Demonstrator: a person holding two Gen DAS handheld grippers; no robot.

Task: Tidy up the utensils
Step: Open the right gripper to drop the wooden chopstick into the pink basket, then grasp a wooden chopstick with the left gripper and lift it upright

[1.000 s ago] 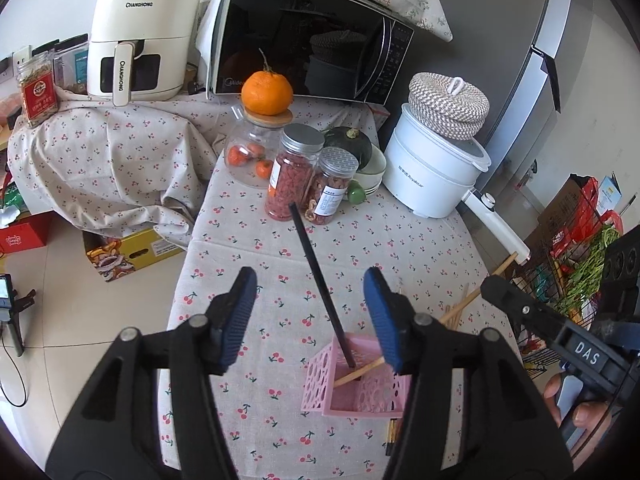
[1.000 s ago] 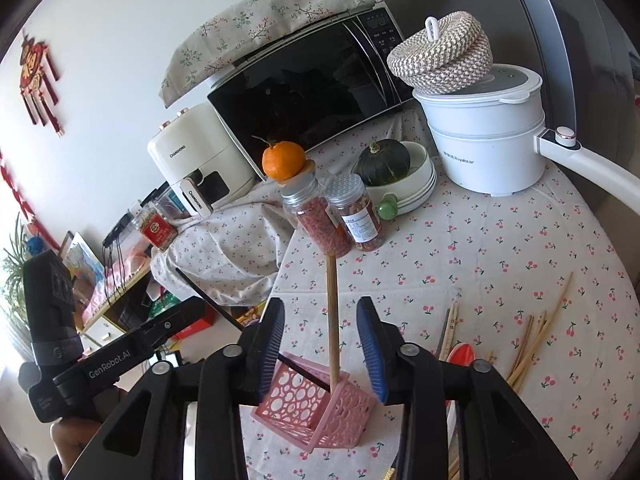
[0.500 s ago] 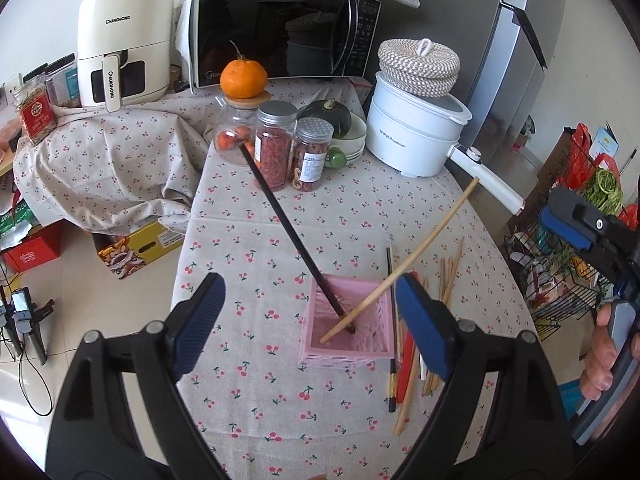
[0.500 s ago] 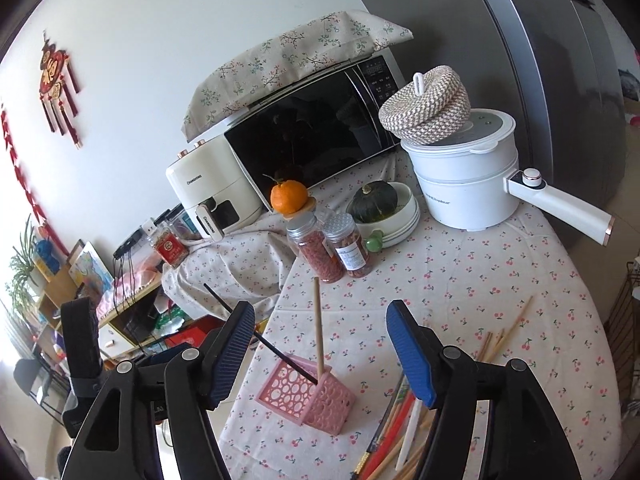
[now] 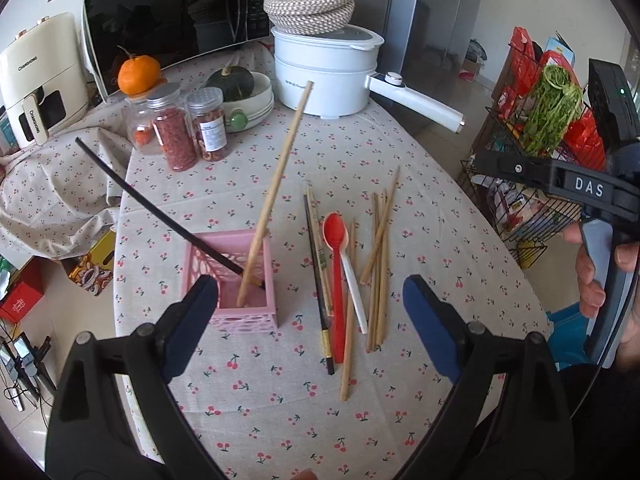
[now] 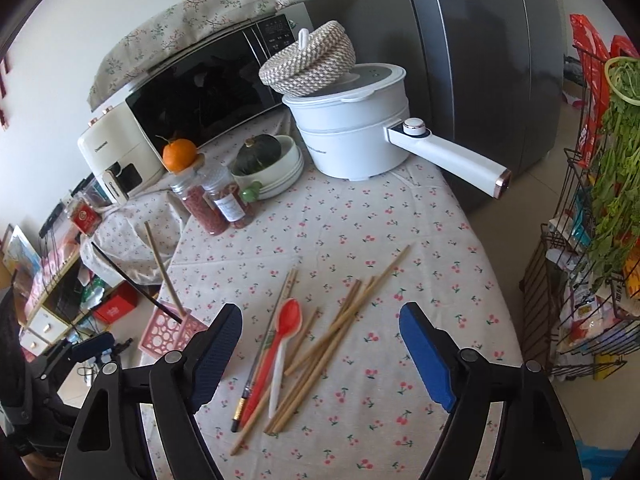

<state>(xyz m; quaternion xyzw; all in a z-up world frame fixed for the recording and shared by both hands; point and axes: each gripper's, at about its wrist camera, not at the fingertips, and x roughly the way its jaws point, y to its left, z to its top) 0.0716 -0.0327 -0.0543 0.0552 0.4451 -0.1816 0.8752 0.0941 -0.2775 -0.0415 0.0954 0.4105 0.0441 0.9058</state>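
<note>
A desk [image 5: 460,240] draped in a cherry-print cloth fills both wrist views, with the left tongs [image 5: 312,320] and the right tongs [image 6: 320,344] each spread wide above it and gripping nothing. Near the desk's left edge stands a pink perforated basket [image 5: 228,320], in which a black chopstick [image 5: 160,216] and a pale wooden chopstick [image 5: 276,188] lean in opposite directions. Just to its right, loose utensils lie flat on the cloth: a dark chopstick [image 5: 318,280] beside a red spoon [image 5: 336,240] that overlaps a white spoon [image 5: 356,292], and a loose scatter of bamboo chopsticks [image 5: 380,248] crossing one another. At the far end of the desk sit a white electric pot [image 6: 352,136] with a long handle and a woven lid [image 6: 308,60] resting on top, a bowl holding a dark green squash [image 6: 258,152], and two jars [image 6: 216,204] of red contents, with an orange [image 6: 179,154] on a third jar behind. Beyond them a microwave [image 6: 204,88] under a floral cover and a cream air fryer [image 6: 116,156] stand on a lower cloth-covered surface against a white wall. A grey refrigerator [image 6: 480,40] rises behind the pot, and a wire rack [image 6: 572,288] of greens and packets stands on the floor to the right.
</note>
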